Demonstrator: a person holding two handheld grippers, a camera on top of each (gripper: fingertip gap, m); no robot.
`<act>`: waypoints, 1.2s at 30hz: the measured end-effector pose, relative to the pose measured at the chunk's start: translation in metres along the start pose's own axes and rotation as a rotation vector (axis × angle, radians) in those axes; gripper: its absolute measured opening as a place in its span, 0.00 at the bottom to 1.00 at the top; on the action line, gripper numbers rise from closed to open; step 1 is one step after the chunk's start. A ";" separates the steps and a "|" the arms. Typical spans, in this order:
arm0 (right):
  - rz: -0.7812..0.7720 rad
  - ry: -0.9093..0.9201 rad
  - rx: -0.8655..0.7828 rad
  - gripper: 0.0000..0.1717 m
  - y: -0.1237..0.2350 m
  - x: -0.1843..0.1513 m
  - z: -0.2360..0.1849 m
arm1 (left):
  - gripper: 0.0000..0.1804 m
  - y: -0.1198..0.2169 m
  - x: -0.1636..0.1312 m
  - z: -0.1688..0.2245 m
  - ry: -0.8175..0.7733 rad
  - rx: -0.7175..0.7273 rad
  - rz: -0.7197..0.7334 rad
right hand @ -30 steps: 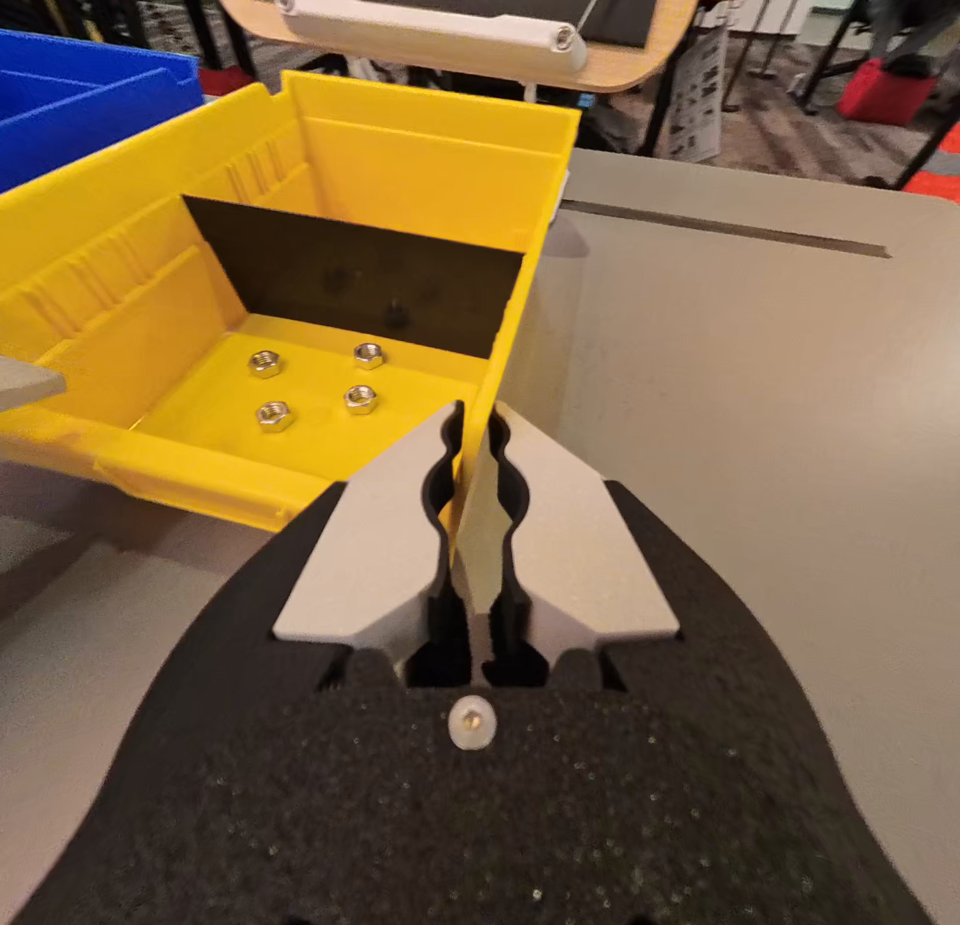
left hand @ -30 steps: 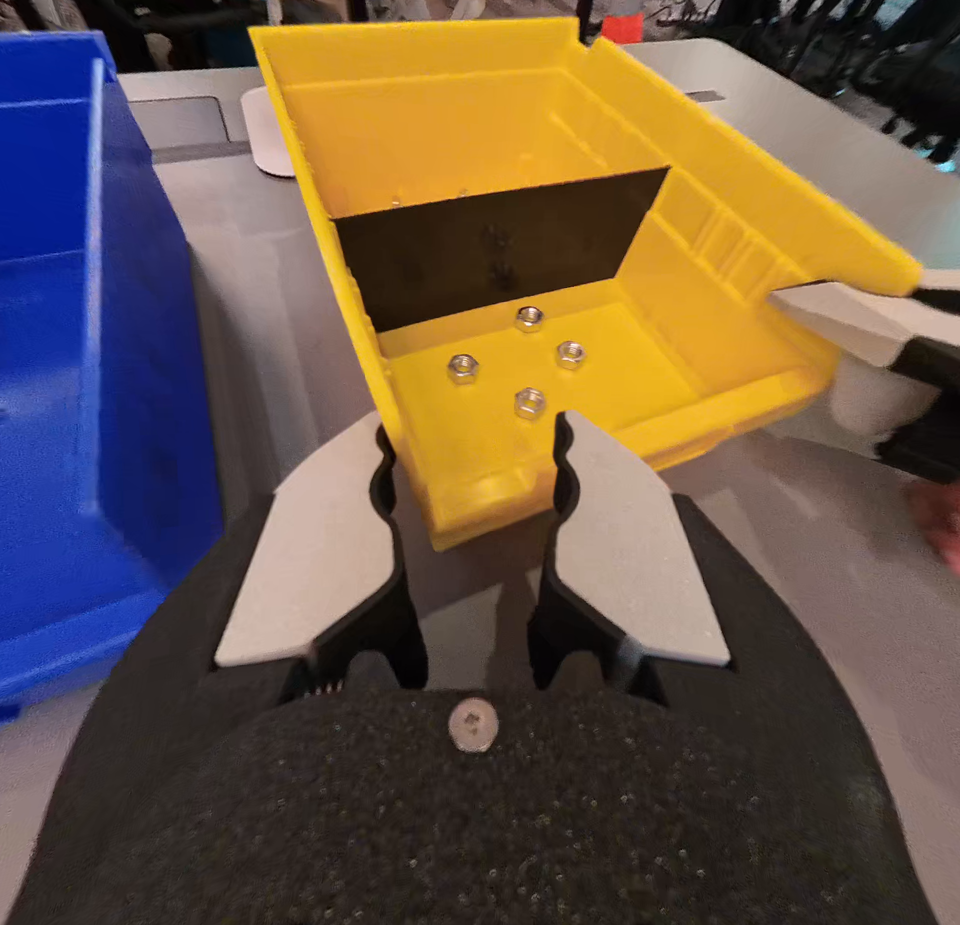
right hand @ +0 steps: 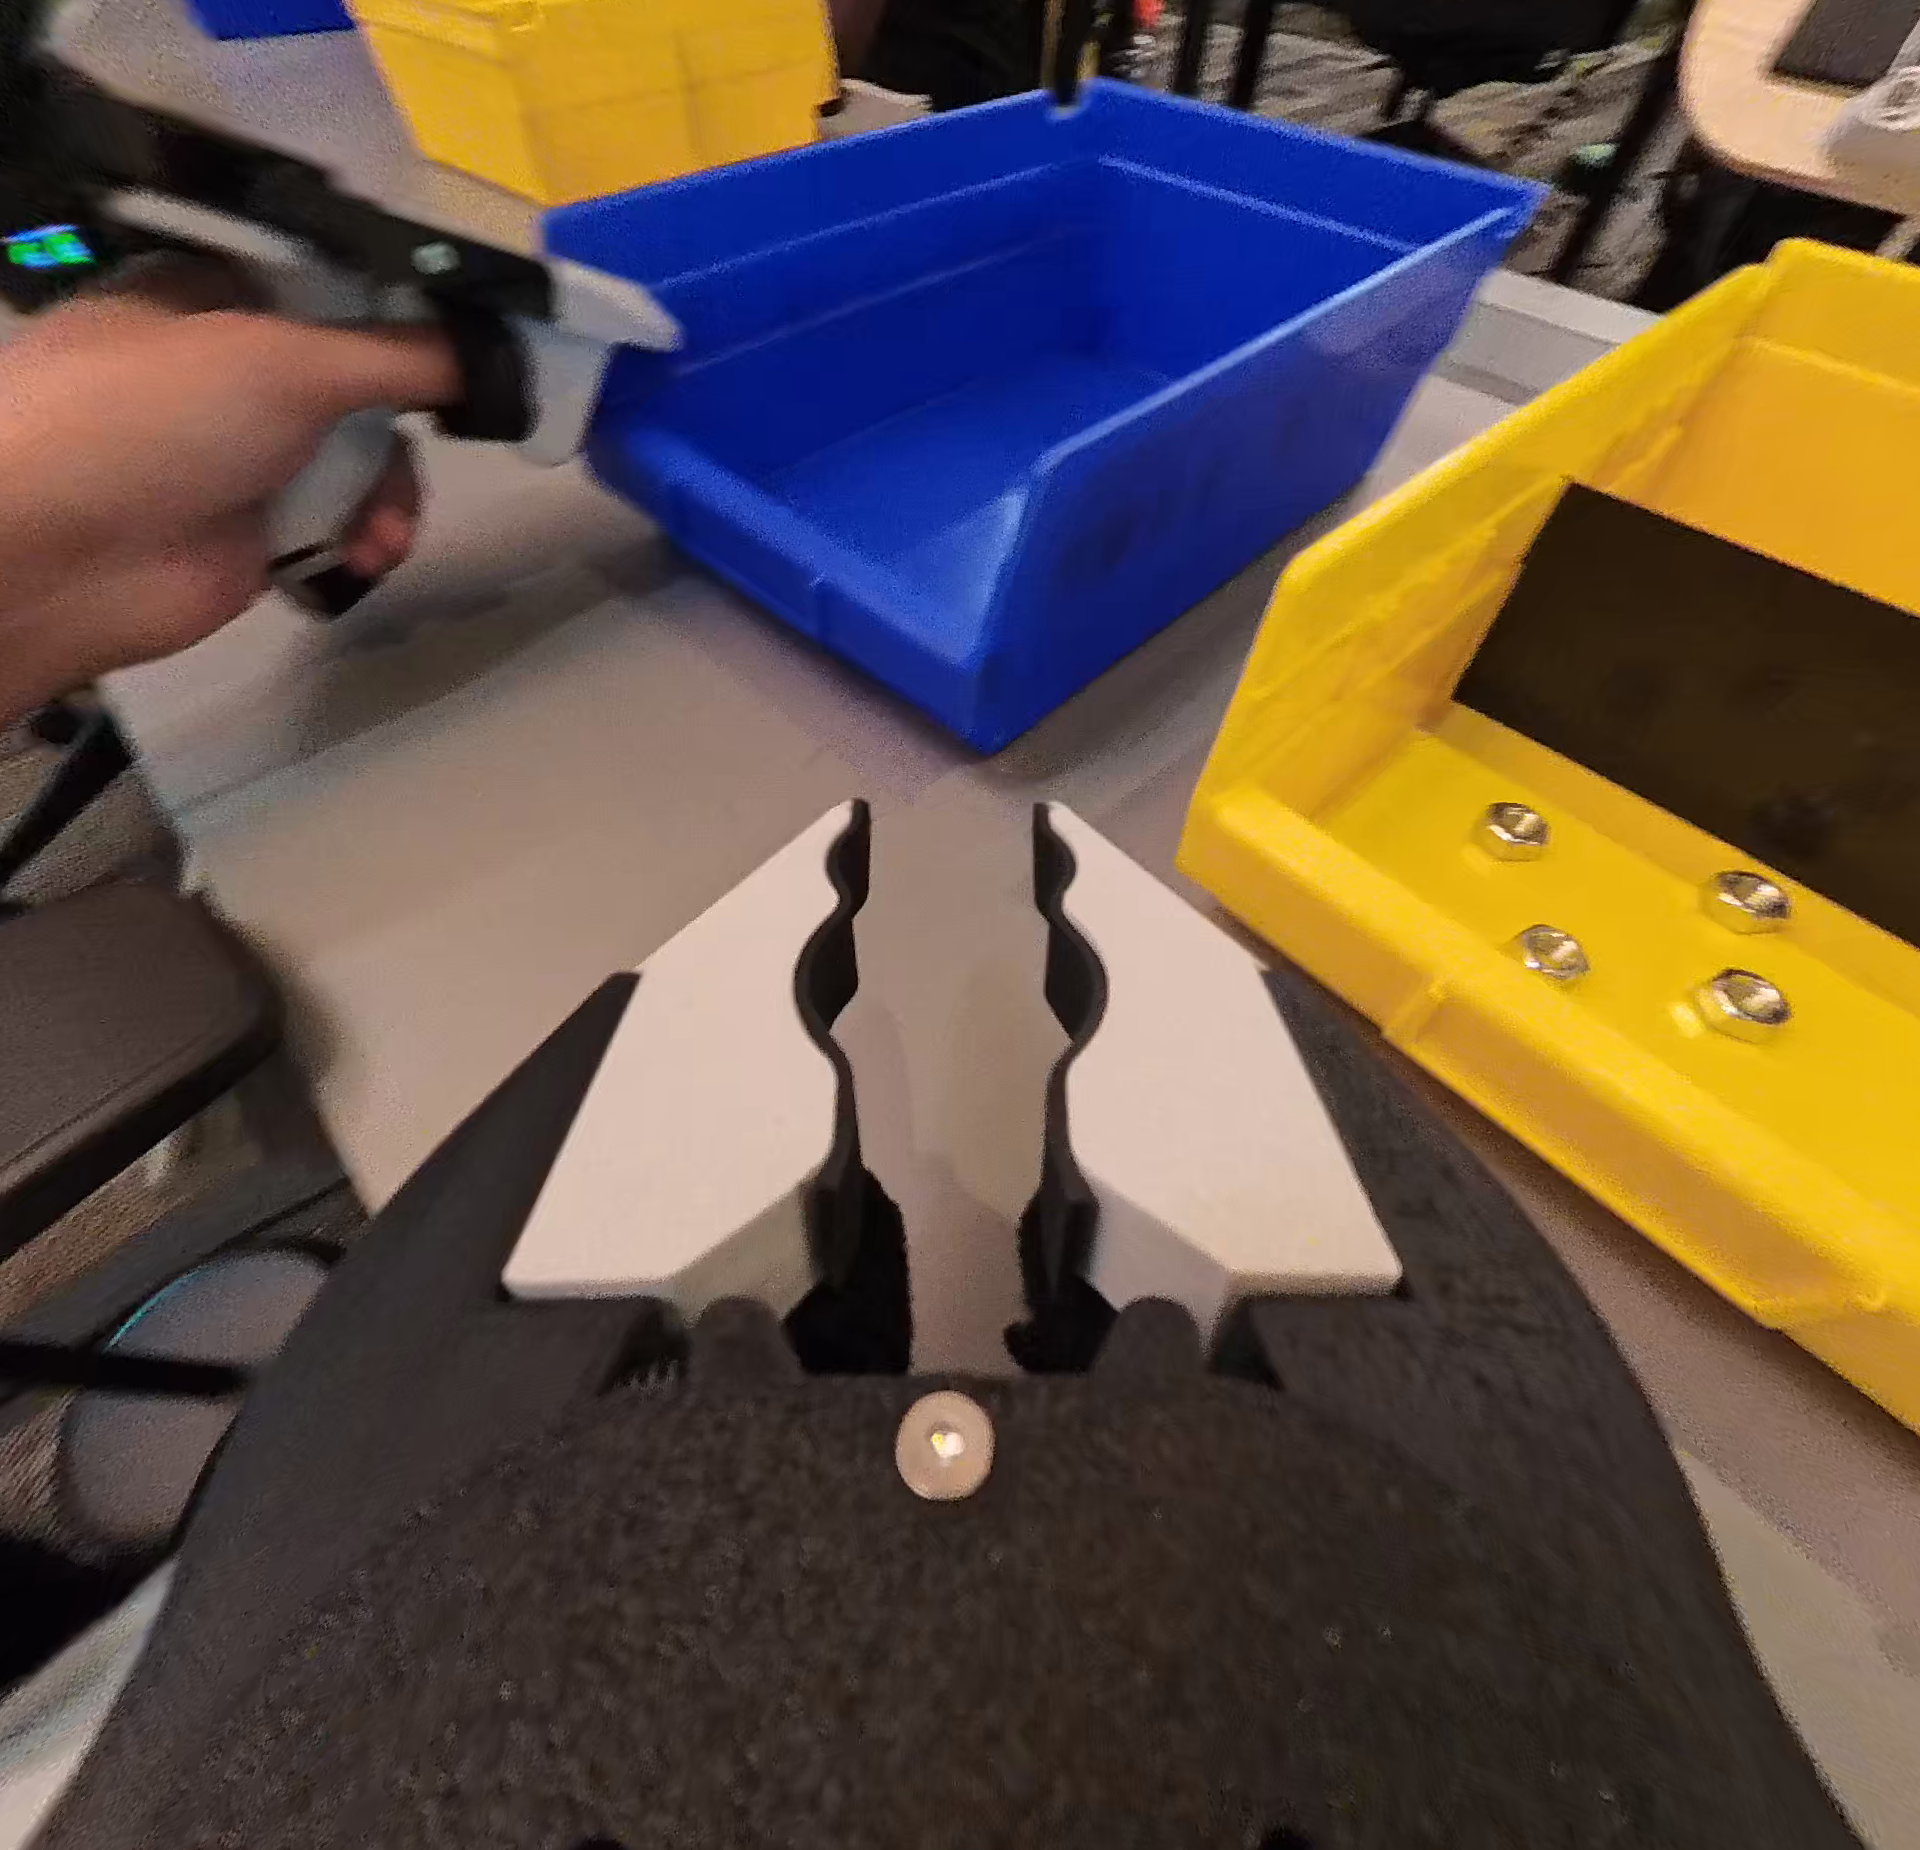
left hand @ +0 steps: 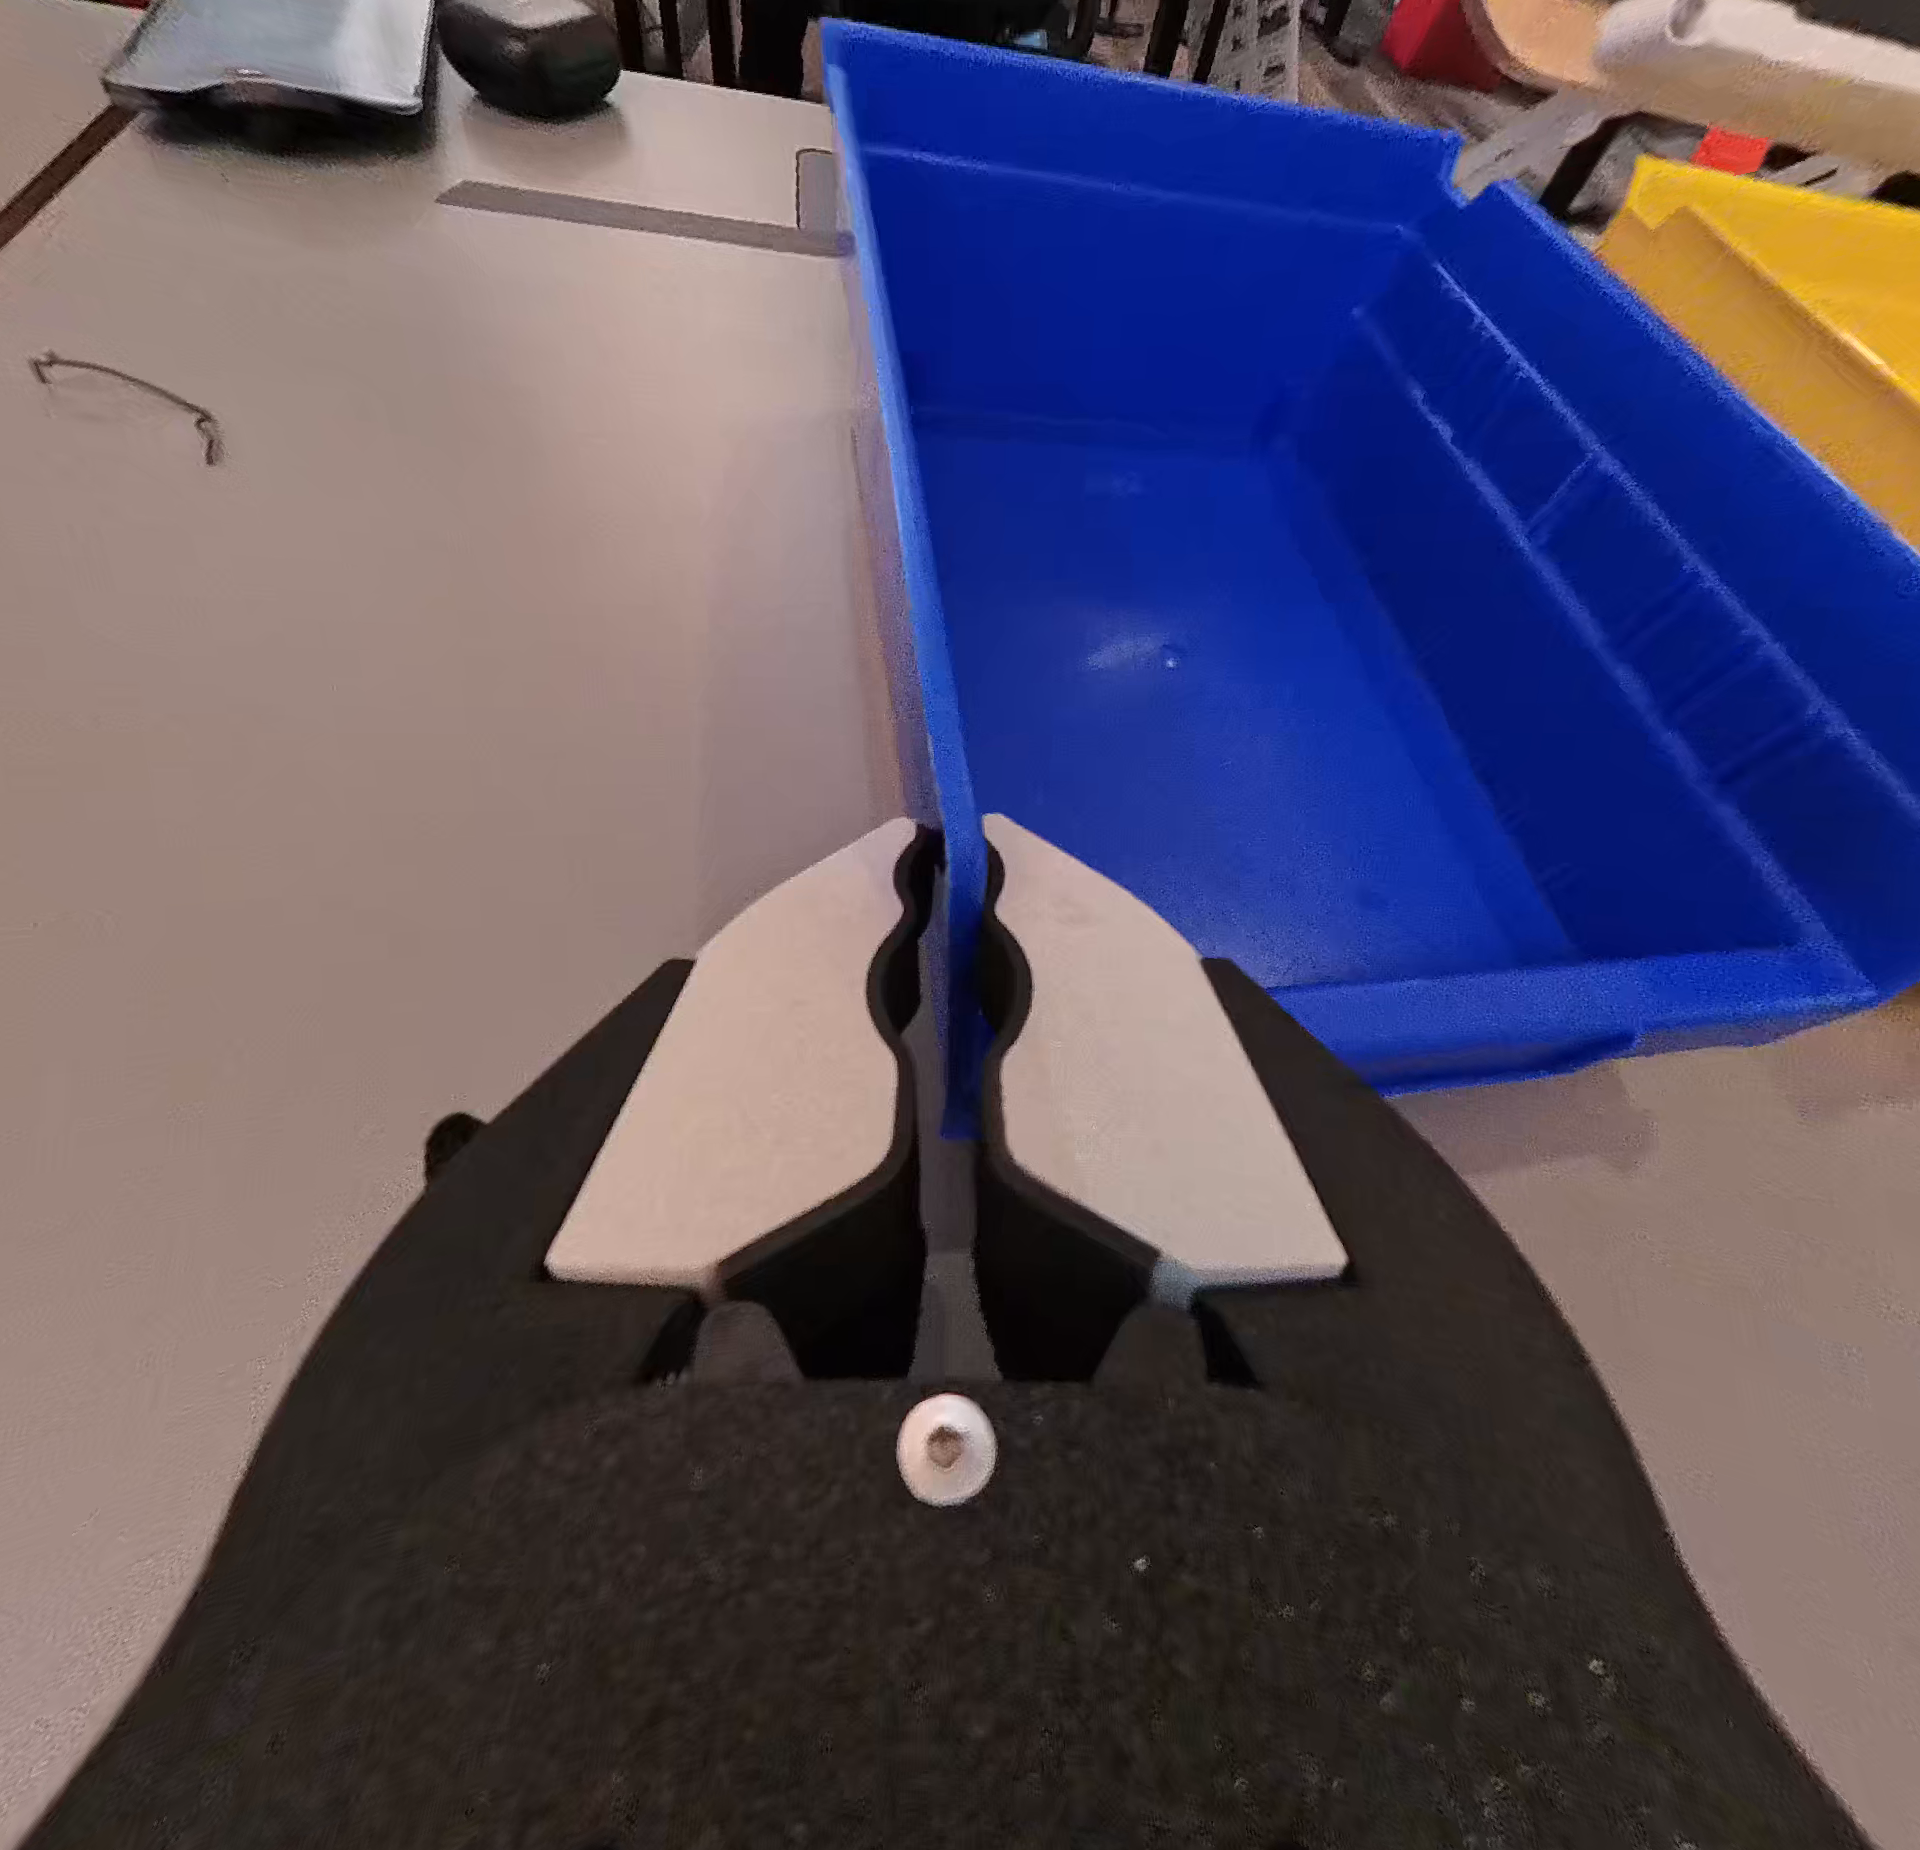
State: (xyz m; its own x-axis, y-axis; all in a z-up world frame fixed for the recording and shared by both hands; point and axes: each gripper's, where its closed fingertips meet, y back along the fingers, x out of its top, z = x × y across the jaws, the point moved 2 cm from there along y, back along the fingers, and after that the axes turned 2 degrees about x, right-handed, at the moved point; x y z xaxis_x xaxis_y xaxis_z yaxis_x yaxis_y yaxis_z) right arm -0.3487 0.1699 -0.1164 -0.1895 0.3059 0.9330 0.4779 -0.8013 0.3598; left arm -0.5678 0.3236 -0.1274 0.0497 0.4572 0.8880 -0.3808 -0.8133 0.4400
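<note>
The blue bin (left hand: 1299, 657) stands on the grey table (left hand: 416, 657), its floor bare, and its near left wall runs straight into the left gripper (left hand: 961, 855), whose two pale fingers (left hand: 790, 1052) are clenched on that wall, one outside and one inside, with the dark pads closed against the plastic. The right wrist view shows the same hold from the side: the left gripper (right hand: 623, 320), carried in a person's hand (right hand: 156, 470), bites the bin's corner rim. To the bin's right sits a yellow bin (right hand: 1351, 678), crossed by a dark divider (right hand: 1704, 637), with four metal nuts (right hand: 1642, 927) lying on its floor in front of the divider. The right gripper (right hand: 951, 824) hangs over bare tabletop between the two bins, near the yellow bin's front corner but touching neither; its fingers stand apart with only the table showing between them. Farther off lie another yellow bin (right hand: 592, 65), a dark tablet-like slab (left hand: 281, 34), a dark rounded object (left hand: 530, 44) beside it, and a thin bent wire (left hand: 125, 398) on the table's left. In short, one bin wall is gripped and the other gripper is released.
</note>
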 end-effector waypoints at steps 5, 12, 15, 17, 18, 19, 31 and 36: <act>0.014 -0.025 -0.116 0.28 -0.030 0.006 0.006 | 0.03 0.048 -0.026 0.015 -0.020 0.063 -0.014; 0.031 0.058 -0.179 0.07 -0.040 0.006 -0.020 | 0.03 0.108 -0.054 0.033 -0.035 0.153 0.025; 0.065 0.079 -0.182 0.04 -0.029 0.023 -0.025 | 0.03 0.134 -0.048 0.039 -0.077 0.225 0.075; 0.123 0.101 -0.168 0.04 -0.018 0.041 -0.026 | 0.03 0.150 -0.039 0.047 -0.086 0.241 0.123; 0.156 0.116 -0.176 0.04 -0.010 0.053 -0.026 | 0.03 0.157 -0.032 0.051 -0.091 0.249 0.152; 0.187 0.134 -0.193 0.04 -0.002 0.065 -0.024 | 0.03 0.163 -0.022 0.056 -0.094 0.255 0.187; 0.477 0.256 -0.712 0.03 0.206 0.171 0.159 | 0.04 0.093 0.141 0.281 -0.242 -0.126 0.446; 0.342 0.128 -0.927 0.03 0.295 0.106 0.285 | 0.04 0.027 0.139 0.439 -0.290 -0.334 0.354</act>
State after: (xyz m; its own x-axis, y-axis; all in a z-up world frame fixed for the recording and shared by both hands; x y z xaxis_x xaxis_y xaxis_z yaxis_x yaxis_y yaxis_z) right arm 0.0167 0.1125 0.0902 -0.2842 -0.0303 0.9583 -0.3242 -0.9376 -0.1258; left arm -0.1655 0.2074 0.0668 0.0999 0.0209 0.9948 -0.6893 -0.7196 0.0844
